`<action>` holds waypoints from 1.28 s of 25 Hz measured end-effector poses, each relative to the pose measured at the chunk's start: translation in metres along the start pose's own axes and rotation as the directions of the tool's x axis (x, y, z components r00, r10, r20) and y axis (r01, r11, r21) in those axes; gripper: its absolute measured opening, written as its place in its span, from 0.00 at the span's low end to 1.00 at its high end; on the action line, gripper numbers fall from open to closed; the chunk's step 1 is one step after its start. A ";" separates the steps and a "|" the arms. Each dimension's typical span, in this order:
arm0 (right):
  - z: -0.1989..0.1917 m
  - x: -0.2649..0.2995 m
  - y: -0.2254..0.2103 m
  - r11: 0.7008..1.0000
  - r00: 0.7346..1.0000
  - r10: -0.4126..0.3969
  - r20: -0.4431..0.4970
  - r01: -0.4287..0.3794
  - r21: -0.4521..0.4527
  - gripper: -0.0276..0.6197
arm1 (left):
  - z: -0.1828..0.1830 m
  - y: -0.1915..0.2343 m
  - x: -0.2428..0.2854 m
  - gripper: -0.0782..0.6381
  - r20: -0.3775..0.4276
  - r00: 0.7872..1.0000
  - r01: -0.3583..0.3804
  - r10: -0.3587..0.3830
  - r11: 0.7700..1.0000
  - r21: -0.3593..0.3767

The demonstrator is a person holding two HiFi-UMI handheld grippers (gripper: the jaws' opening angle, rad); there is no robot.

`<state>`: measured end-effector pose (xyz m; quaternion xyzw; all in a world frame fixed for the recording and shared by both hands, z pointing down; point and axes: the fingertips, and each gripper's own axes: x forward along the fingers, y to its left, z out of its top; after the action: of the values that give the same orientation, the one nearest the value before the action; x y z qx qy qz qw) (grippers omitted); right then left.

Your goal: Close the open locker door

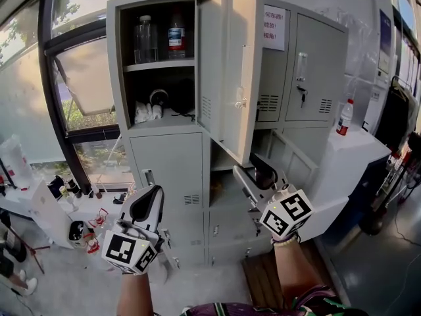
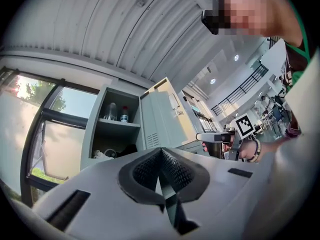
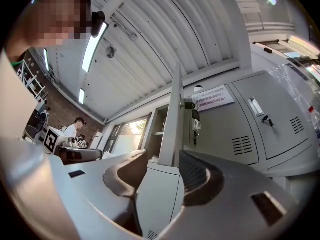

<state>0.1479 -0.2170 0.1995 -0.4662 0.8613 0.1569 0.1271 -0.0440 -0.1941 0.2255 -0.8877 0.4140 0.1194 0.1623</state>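
The grey locker door (image 1: 227, 71) of the upper left compartment (image 1: 161, 78) stands swung far out toward me. My right gripper (image 1: 253, 175) is open just below the door's lower corner, pointing up at it. In the right gripper view the door's thin edge (image 3: 171, 129) rises between the spread jaws of that gripper (image 3: 157, 179), and the pads do not press on it. My left gripper (image 1: 150, 201) is held low in front of the lower left locker with nothing in it. The left gripper view shows its pads (image 2: 172, 171) together, with the door (image 2: 160, 121) beyond.
Two bottles (image 1: 158, 38) stand on the shelf inside the open compartment, with white items below them. A key hangs in the door's lock (image 1: 241, 102). A water bottle (image 1: 343, 117) stands on a white cabinet (image 1: 352, 157) at right. Clutter (image 1: 79, 229) lies on the floor at left by the window.
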 end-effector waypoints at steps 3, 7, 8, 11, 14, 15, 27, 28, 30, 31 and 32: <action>0.001 0.006 0.010 1.000 1.000 0.006 0.002 -0.006 -0.012 0.31 | 0.007 0.010 0.000 0.14 0.011 1.000 0.000 0.000 1.000 0.016; 0.003 0.004 0.006 1.000 1.000 0.001 0.001 -0.001 -0.030 0.25 | 0.014 0.009 0.004 0.14 0.028 1.000 -0.008 0.008 1.000 0.021; 0.003 0.003 0.006 0.999 1.000 0.003 0.000 -0.003 -0.042 0.22 | 0.014 0.008 0.005 0.14 0.027 1.000 -0.010 0.010 1.000 0.021; 0.004 0.007 0.015 0.997 1.000 0.016 -0.006 -0.016 -0.071 0.19 | 0.012 0.012 0.002 0.14 0.026 1.000 -0.019 0.018 1.000 0.017; 0.005 0.012 0.026 0.995 0.999 0.034 -0.007 -0.035 -0.089 0.20 | 0.010 0.018 -0.003 0.14 0.029 0.999 -0.034 0.033 0.999 0.005; 0.005 0.014 0.029 0.995 0.999 0.035 -0.006 -0.035 -0.088 0.20 | 0.009 0.020 -0.005 0.14 0.030 0.999 -0.040 0.039 0.999 0.001; 0.002 0.047 0.079 0.989 0.996 0.092 0.019 -0.089 -0.119 0.25 | 0.020 0.079 -0.053 0.14 0.033 0.988 -0.150 0.150 0.989 0.000; 0.002 0.050 0.084 0.989 0.996 0.092 0.019 -0.089 -0.122 0.25 | 0.019 0.082 -0.056 0.14 0.024 0.988 -0.155 0.154 0.988 0.010; 0.001 0.059 0.094 0.988 0.995 0.094 0.021 -0.091 -0.126 0.26 | 0.019 0.090 -0.062 0.14 0.016 0.987 -0.161 0.161 0.987 0.017; 0.000 0.063 0.099 0.988 0.995 0.095 0.022 -0.092 -0.126 0.26 | 0.019 0.094 -0.065 0.14 0.015 0.987 -0.162 0.161 0.987 0.014; -0.001 0.068 0.104 0.988 0.995 0.096 0.024 -0.092 -0.127 0.26 | 0.018 0.097 -0.067 0.14 0.014 0.987 -0.160 0.160 0.987 0.010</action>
<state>0.0241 -0.2153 0.1910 -0.4299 0.8687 0.2235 0.1028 -0.1623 -0.1994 0.2137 -0.8500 0.4833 0.1357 0.1599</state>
